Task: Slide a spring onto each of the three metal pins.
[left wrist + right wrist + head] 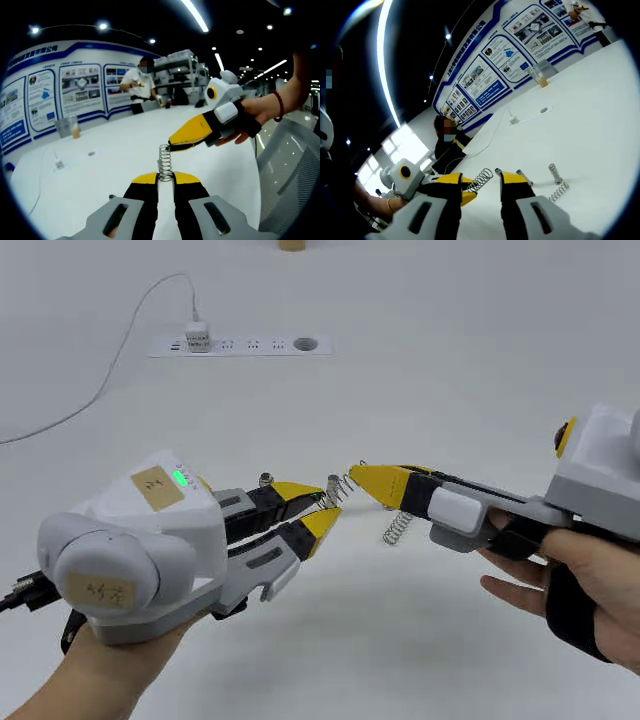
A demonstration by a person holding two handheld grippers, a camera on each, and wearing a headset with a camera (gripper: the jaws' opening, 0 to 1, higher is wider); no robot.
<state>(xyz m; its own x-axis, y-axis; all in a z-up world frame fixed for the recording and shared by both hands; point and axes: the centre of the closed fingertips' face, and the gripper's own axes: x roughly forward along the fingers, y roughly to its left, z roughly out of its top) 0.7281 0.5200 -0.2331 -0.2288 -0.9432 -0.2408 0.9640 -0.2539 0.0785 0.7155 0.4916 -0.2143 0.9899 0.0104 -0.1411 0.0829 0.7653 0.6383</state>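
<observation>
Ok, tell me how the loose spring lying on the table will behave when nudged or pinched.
The loose spring lies on its side on the white table, so a nudge would probably roll it. Its thin open coils look light and compressible; a hard pinch might squash it or flick it away.

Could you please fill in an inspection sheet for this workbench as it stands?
Surface: white table, bare where visible.
Job's things: held spring between the grippers; loose spring lying on the table; pin upright near it; second pin alongside.
Clutter: cup near the far edge.
Grippers: left gripper jaws closed at the held spring's foot, pin inside not discernible; right gripper tip at its other end, grip unclear.
Cables: power strip with charger; its cable runs off left.
Surroundings: wall posters, shelving, a person standing.
</observation>
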